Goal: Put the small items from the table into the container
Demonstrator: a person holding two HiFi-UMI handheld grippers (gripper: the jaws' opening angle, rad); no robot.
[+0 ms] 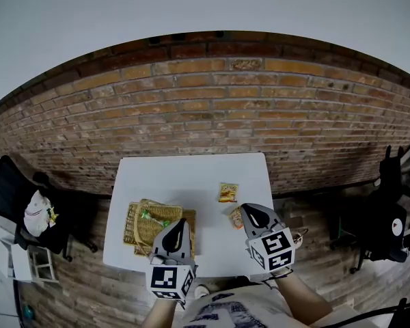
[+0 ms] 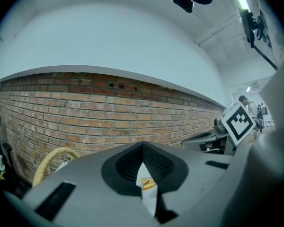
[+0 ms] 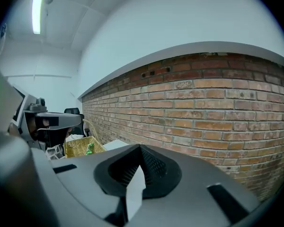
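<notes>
Left gripper (image 1: pixel 180 224) and right gripper (image 1: pixel 250 213) are both clenched on nothing. Wicker basket (image 1: pixel 132 229) holds one green item (image 1: pixel 147 214), possibly a sweet. Left to move: snack packet (image 1: pixel 227 193) and second packet (image 1: pixel 236 217), both on the white table (image 1: pixel 184 176).

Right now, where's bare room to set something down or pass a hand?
The far half of the table is bare, from its far edge to the basket and the farther snack packet. A bare lane runs between basket and packets. Crowded: the basket near left, the nearer snack packet near right.
</notes>
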